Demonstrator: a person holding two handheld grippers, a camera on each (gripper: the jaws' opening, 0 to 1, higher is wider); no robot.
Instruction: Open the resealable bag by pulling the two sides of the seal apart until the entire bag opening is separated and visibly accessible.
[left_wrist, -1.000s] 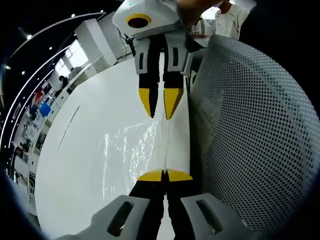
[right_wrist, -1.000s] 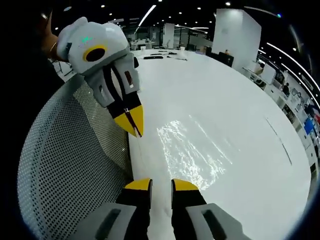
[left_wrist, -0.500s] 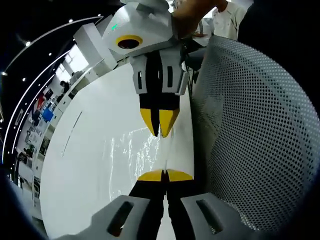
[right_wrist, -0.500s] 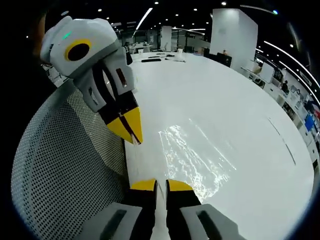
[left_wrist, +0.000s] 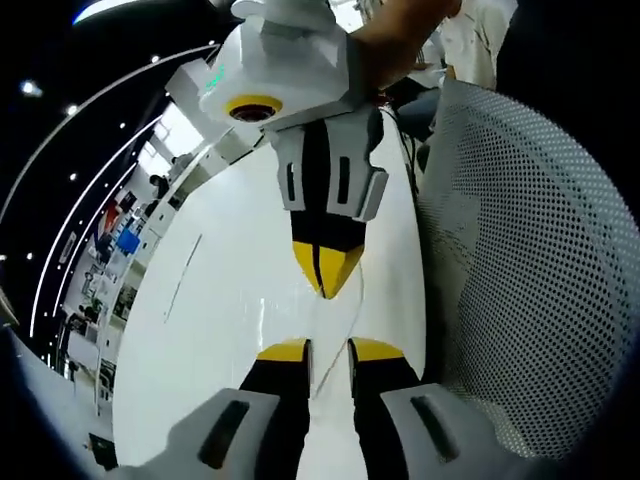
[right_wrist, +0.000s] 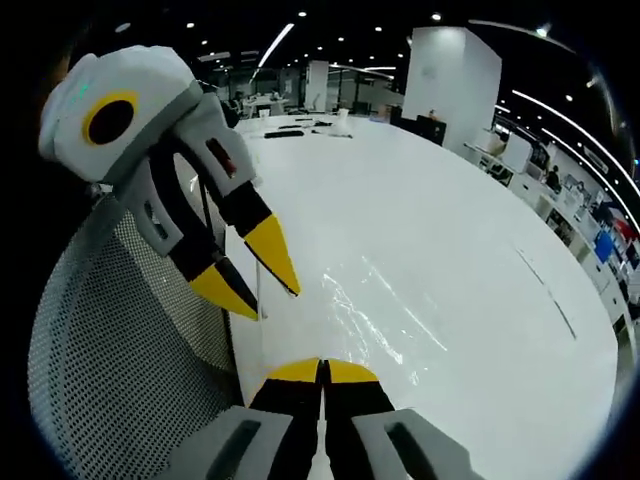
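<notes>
The clear resealable bag (right_wrist: 375, 320) lies flat on the white table (right_wrist: 450, 230), stretching lengthwise away beyond the fingertips. The right gripper (right_wrist: 322, 371) pinches its near edge; the left gripper (left_wrist: 329, 349) is parted, holding nothing.

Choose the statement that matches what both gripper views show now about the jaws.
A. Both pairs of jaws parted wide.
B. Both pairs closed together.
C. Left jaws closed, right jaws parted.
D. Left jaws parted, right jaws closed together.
D: in the left gripper view the left gripper shows a gap between its yellow tips, while in the right gripper view the right gripper has its tips pressed together at the clear bag edge.
</notes>
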